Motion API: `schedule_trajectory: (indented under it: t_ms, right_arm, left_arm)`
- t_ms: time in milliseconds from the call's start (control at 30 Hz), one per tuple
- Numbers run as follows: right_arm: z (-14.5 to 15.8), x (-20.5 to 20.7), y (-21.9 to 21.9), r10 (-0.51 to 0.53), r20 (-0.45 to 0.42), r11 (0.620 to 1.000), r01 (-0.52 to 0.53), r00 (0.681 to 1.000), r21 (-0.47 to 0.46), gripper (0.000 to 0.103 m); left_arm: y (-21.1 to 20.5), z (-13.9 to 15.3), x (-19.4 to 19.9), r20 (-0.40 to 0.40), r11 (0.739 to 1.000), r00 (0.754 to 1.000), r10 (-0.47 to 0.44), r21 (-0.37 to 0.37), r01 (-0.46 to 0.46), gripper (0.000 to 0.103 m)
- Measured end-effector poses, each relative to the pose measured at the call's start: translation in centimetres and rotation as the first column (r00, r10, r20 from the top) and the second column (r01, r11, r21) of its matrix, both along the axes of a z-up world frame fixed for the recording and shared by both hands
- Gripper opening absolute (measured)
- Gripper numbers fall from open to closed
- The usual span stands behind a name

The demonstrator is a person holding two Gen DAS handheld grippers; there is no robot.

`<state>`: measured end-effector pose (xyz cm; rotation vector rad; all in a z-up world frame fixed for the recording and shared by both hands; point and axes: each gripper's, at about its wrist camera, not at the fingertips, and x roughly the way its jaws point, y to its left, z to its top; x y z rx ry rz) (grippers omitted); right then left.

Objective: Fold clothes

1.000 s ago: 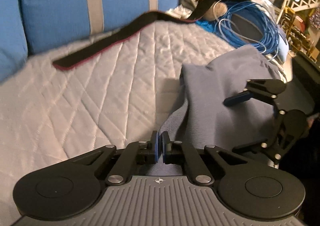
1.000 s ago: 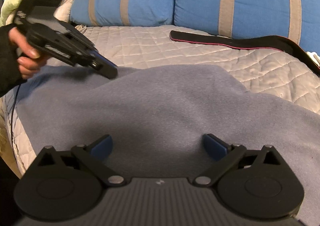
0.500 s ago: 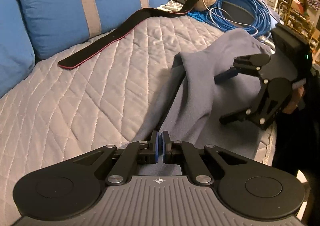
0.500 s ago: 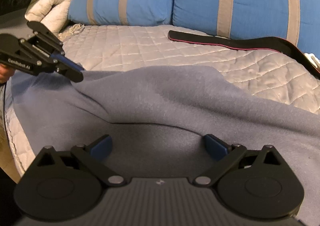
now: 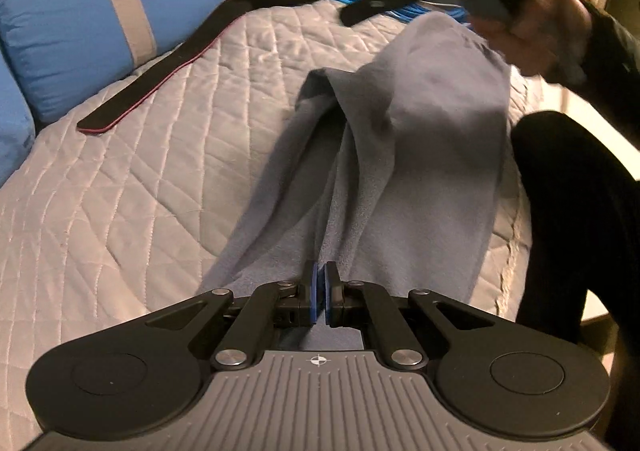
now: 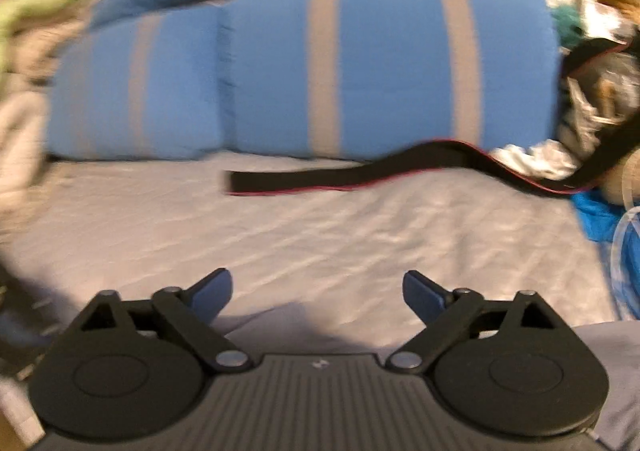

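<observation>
Grey-blue fleece garment [image 5: 420, 155] lies bunched in long folds on the quilted bed [image 5: 132, 191], toward its right edge. At far left I see blue striped pillows [image 5: 80, 11], then a black strap [image 5: 168, 79] across the quilt. My left tool [image 5: 320, 293] is pressed together, pinching the near edge of the garment. My right tool [image 6: 318, 291], blurred, stands spread with its jaws closing and nothing between them, above bare quilt; only a corner of the garment shows at its lower right.
</observation>
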<state>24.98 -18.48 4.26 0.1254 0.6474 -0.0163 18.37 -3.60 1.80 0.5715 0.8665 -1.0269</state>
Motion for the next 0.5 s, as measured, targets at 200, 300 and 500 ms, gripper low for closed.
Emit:
schedule_trajectory:
  t_ms: [200,300,500]
  right_arm:
    - [-0.8,1.7,-1.8,0.264,-0.001,0.963,-0.264,0.965,0.050,0.079]
    - [-1.7,2.4,-4.1,0.523,0.072,0.833,-0.527,0.849,0.170,0.074]
    - [-4.8,5.7,-6.0,0.640,-0.014,0.749,-0.619,0.768,0.237,0.053]
  left_arm:
    - [-0.1,-0.3,-0.5,0.000,1.000,1.000,-0.016,0.013,0.016,0.003]
    - [-0.2,-0.3,-0.5,-0.001,1.000,1.000,-0.021,0.017,0.021,0.003]
    - [-0.3,-0.4,-0.3,-0.013,1.000,1.000,-0.022,0.019,0.023,0.003]
